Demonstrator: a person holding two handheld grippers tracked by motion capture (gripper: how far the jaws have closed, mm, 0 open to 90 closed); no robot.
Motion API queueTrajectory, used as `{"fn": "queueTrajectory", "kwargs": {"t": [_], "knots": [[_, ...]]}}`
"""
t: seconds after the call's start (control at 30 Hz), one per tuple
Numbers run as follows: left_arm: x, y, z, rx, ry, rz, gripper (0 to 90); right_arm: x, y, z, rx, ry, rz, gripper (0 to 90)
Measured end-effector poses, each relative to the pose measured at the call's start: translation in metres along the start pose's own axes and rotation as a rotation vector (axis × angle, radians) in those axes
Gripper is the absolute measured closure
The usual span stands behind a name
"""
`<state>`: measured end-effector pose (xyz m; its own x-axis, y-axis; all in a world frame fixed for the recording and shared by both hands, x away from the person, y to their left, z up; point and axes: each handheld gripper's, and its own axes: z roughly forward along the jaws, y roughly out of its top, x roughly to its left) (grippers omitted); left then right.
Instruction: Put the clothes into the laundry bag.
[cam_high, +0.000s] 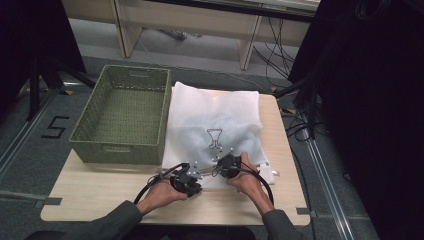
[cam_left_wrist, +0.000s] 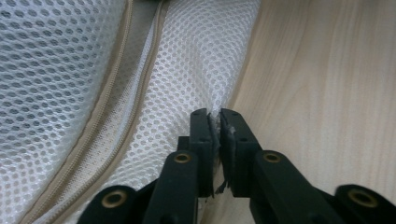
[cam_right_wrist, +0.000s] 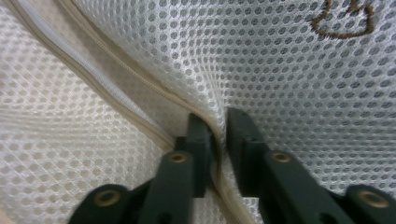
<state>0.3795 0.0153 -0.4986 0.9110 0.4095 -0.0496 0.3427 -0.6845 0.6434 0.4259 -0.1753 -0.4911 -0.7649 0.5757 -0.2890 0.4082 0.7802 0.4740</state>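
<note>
Working at the near edge of the table (cam_high: 100, 192), I am handling a white mesh bag (cam_high: 215, 125) that is lying flat just right of the green basket (cam_high: 122, 117). I am judging the bag light, limp and thin: it is offering no stiffness, so it will be sagging and folding wherever it is unsupported, and the open weave should be snagging rather than slipping. I am taking hold along the near hem, beside the beige zipper (cam_left_wrist: 100, 116), where the seam is giving the mesh more body. The left gripper (cam_left_wrist: 219, 122) is pinching a raised fold of mesh at the bag's edge, jaws nearly together. The right gripper (cam_right_wrist: 218, 122) is likewise clamping a ridge of mesh next to the zipper (cam_right_wrist: 116, 100), jaws narrow.
</note>
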Motion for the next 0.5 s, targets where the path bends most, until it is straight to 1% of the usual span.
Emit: {"fn": "queueTrajectory", "kwargs": {"t": [0.03,0.07,0.1,0.13,0.17,0.2,0.23,0.27,0.3,0.33,0.37,0.4,0.43,0.47,0.5], "knots": [[0.003,0.001,-0.003,0.010,0.000,0.017,80.0,0.000,0.000,-0.002,-0.011,0.006,0.002,75.3],[0.006,0.001,-0.006,0.008,0.002,0.017,79.6,0.000,0.000,-0.004,-0.015,0.004,0.014,73.6],[0.008,0.002,-0.010,-0.002,-0.005,0.000,79.3,-0.001,0.000,-0.005,-0.027,-0.004,0.010,71.8],[0.010,0.002,-0.013,-0.014,-0.005,0.000,78.9,-0.002,0.000,-0.007,-0.034,-0.008,0.021,68.4],[0.009,0.002,-0.014,-0.034,-0.007,-0.026,78.3,-0.002,0.000,-0.009,-0.044,-0.017,0.023,66.7],[0.011,0.002,-0.017,-0.024,-0.010,-0.017,77.5,-0.002,0.000,-0.011,-0.049,-0.016,0.034,64.7],[0.010,0.002,-0.020,-0.035,-0.007,-0.019,76.8,-0.002,0.000,-0.013,-0.056,-0.009,0.029,63.5],[0.006,0.002,-0.021,-0.088,-0.012,-0.083,75.5,-0.001,0.001,-0.015,-0.063,-0.018,0.026,62.6],[0.010,0.002,-0.028,-0.043,-0.009,-0.016,73.7,0.000,0.001,-0.016,-0.069,-0.020,0.024,62.1],[0.007,0.002,-0.030,-0.078,-0.012,-0.062,69.5,0.002,0.001,-0.020,-0.082,-0.027,0.008,61.8],[0.005,0.002,-0.032,-0.107,-0.008,-0.094,69.5,0.002,0.001,-0.020,-0.082,-0.027,0.008,61.8],[0.008,0.001,-0.039,-0.066,-0.014,-0.043,68.1,0.003,0.001,-0.021,-0.083,-0.026,0.001,62.1],[0.005,0.000,-0.042,-0.124,-0.010,-0.092,66.3,0.006,0.001,-0.022,-0.090,-0.027,0.002,62.9],[0.004,-0.001,-0.047,-0.125,-0.003,-0.094,64.5,0.006,0.002,-0.024,-0.096,-0.030,-0.014,64.2],[0.005,-0.002,-0.052,-0.124,-0.002,-0.091,63.1,0.008,0.002,-0.024,-0.095,-0.029,-0.020,67.5]]}}
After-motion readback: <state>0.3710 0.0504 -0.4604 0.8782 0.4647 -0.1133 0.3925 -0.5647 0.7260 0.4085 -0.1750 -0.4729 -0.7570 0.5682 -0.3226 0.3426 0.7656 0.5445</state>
